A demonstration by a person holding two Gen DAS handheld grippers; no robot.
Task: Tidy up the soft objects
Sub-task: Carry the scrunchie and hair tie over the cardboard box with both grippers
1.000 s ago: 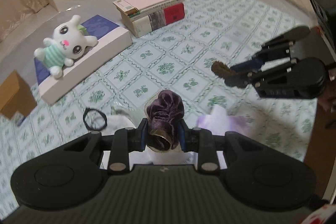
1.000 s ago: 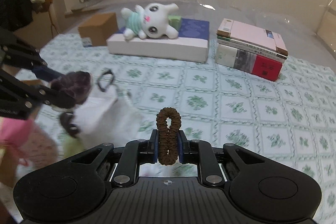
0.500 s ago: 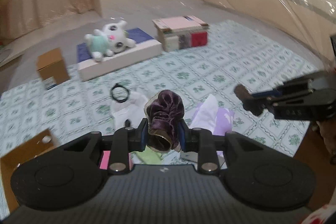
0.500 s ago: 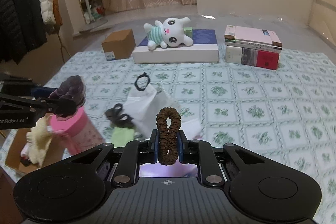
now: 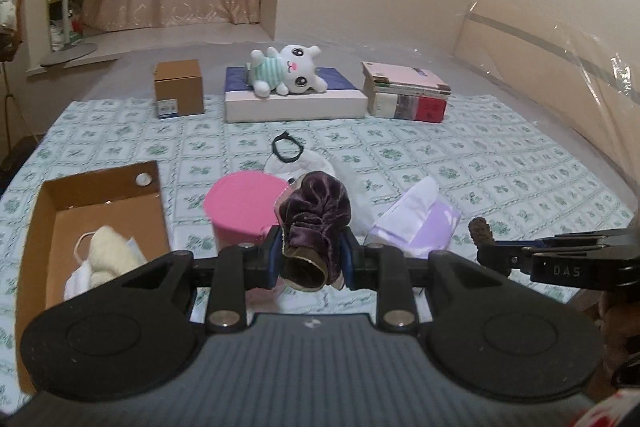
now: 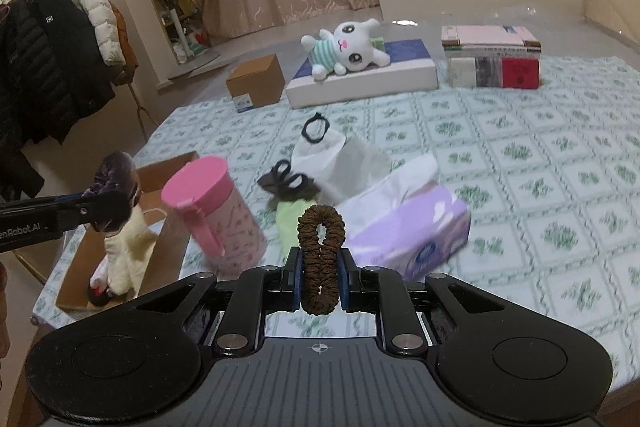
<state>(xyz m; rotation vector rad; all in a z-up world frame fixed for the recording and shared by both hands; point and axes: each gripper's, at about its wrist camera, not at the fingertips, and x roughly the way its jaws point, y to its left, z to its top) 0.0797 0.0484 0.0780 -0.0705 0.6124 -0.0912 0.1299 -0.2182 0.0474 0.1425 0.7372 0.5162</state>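
My left gripper (image 5: 312, 259) is shut on a dark purple velvet scrunchie (image 5: 316, 223), held above the near edge of the bed beside an open cardboard box (image 5: 44, 227) at the left that holds a cream plush and a face mask. It also shows in the right wrist view (image 6: 116, 187), over the box (image 6: 160, 171). My right gripper (image 6: 320, 279) is shut on a brown scrunchie (image 6: 320, 251), raised near the front edge; it shows at the right in the left wrist view (image 5: 482, 231). A black hair tie (image 5: 287, 147) lies on a white bag.
A pink lidded cup (image 6: 212, 211), a purple tissue pack (image 6: 408, 227), a green cloth and dark sunglasses (image 6: 286, 183) lie mid-bed. A plush bunny (image 6: 348, 47) on a white box, stacked books (image 6: 492, 57) and a small carton (image 6: 256, 81) stand at the far side.
Both grippers have pulled back and up from the pile toward the near edge, each still holding its scrunchie. The left gripper has swung left toward the open cardboard box.
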